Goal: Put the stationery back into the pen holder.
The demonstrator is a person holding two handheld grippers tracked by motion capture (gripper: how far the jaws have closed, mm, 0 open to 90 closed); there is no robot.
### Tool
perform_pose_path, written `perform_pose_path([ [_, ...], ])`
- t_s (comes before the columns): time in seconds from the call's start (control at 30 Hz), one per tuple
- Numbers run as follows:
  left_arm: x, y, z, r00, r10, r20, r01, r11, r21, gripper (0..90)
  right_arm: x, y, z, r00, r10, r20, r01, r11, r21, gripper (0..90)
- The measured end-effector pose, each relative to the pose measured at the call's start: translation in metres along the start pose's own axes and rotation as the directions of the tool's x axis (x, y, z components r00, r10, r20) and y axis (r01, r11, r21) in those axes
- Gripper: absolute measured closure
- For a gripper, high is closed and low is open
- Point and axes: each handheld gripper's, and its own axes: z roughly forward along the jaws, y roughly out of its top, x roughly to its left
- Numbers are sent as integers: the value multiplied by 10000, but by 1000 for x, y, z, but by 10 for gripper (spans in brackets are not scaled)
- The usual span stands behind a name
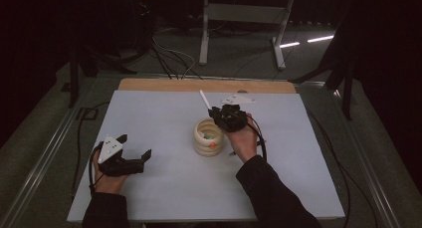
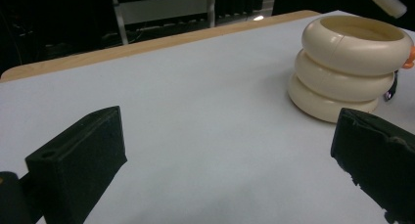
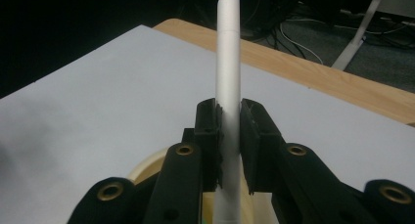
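Observation:
A cream holder (image 1: 208, 137) made of three stacked rings stands mid-table, with small coloured items inside. My right gripper (image 1: 219, 113) hovers just above and behind its rim, shut on a white pen (image 1: 204, 99) that sticks up and away from the jaws. In the right gripper view the pen (image 3: 228, 77) is pinched between both pads, its lower end over the holder's rim (image 3: 147, 168). My left gripper (image 1: 135, 152) rests on the table at the left, open with nothing between its jaws. The holder (image 2: 350, 67) stands ahead and to the right in the left gripper view.
The white table top (image 1: 164, 183) has a wooden strip (image 1: 204, 85) along its far edge. A white flat piece (image 1: 238, 98) lies near that edge behind my right hand. Cables and a metal frame (image 1: 244, 19) sit on the floor beyond.

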Motion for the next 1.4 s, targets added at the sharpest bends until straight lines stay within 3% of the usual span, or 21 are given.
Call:
perform_pose_path([
  [0.63, 0, 0, 0, 10000, 4, -4, -4, 10000, 16, 2, 9, -20, 21, 9994, -133, -311, 147, 9988, 474, 791],
  [0.9, 0, 0, 0, 10000, -5, -11, 5, 10000, 27, 2, 9, -23, 25, 9986, -269, -465, 306, 9962, 811, 790],
  [1.4, 0, 0, 0, 10000, 10, -46, -10, 10000, 47, 2, 9, -23, 26, 9975, -377, -600, 431, 9948, 920, 785],
])
